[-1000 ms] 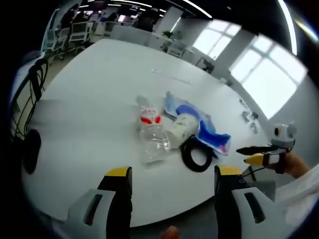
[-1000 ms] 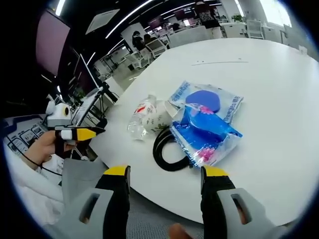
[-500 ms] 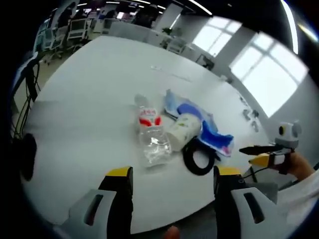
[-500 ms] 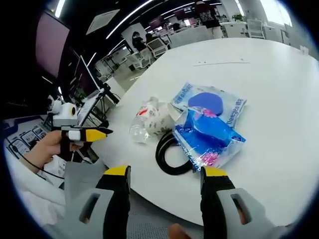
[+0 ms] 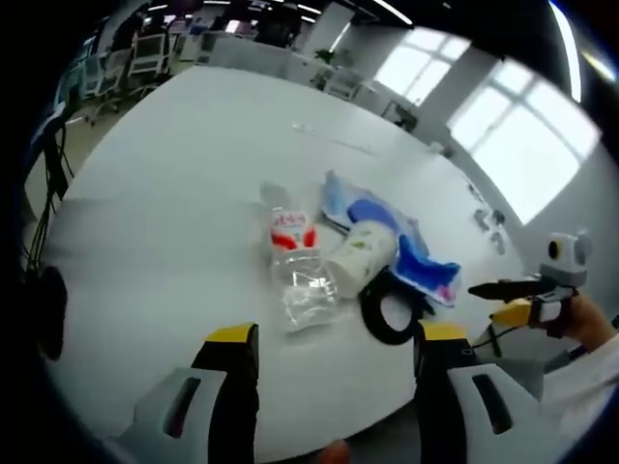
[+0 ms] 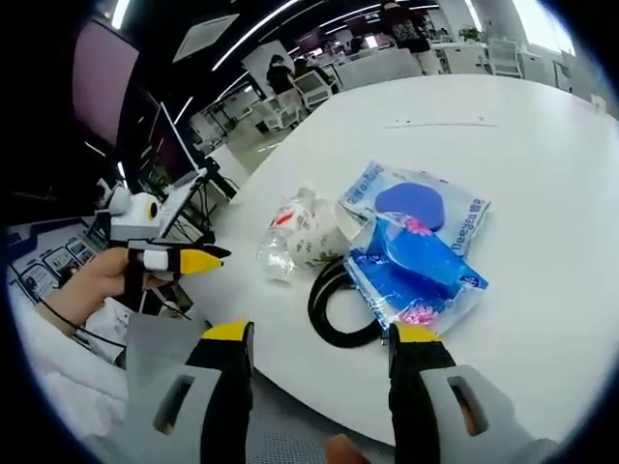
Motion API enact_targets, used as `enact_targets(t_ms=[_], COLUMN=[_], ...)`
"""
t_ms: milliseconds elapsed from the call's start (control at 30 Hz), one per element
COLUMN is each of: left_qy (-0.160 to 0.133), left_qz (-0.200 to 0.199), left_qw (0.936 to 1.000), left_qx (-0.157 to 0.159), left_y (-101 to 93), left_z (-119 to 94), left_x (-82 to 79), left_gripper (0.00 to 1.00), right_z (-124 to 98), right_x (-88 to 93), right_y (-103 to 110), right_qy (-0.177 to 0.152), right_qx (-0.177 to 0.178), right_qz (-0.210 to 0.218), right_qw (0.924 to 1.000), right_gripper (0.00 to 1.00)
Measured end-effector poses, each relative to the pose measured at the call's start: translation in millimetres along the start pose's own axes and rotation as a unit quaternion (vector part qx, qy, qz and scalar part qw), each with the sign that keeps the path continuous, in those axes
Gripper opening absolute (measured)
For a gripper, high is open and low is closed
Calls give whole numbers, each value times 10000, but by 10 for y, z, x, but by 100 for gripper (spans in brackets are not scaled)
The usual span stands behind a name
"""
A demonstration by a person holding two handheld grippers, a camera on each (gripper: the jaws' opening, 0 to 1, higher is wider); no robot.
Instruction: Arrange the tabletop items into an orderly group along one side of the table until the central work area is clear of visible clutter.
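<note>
Overlapping the black ring (image 6: pixel 340 307), blue packets (image 6: pixel 416 271) hide its far edge — both tongs gape empty.

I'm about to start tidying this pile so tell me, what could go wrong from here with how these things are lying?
The plastic bottle lies on its side against the paper cup, also tipped over; nudging either could set both rolling across the table. The black cable loop sits near the table's edge, partly under the blue packets, so dragging the packets may pull it off. Both grippers, left and right, are open and off the pile.
</note>
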State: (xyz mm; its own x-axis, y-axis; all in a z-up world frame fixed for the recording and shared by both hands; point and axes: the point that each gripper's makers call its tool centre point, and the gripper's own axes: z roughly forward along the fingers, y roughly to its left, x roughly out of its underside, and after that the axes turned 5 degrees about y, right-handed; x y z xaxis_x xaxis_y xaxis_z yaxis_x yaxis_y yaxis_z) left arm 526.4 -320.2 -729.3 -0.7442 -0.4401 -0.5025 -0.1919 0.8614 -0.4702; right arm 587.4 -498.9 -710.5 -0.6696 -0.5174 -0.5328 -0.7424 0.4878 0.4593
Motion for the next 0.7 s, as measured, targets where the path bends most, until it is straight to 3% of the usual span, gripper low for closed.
enact_targets(t_ms=[367, 700], left_qy=[74, 131], left_qz=[-11, 47], left_qw=[10000, 9999], left_qx=[-44, -25], left_y=[42, 29], left_z=[109, 188], left_x=[-45, -89], left_gripper=[60, 60], right_z=[13, 51], right_x=[-136, -156], right_y=[0, 16], right_qy=[-83, -47], right_qx=[-12, -36], right_qz=[-28, -58], right_qw=[10000, 10000], right_gripper=[53, 53])
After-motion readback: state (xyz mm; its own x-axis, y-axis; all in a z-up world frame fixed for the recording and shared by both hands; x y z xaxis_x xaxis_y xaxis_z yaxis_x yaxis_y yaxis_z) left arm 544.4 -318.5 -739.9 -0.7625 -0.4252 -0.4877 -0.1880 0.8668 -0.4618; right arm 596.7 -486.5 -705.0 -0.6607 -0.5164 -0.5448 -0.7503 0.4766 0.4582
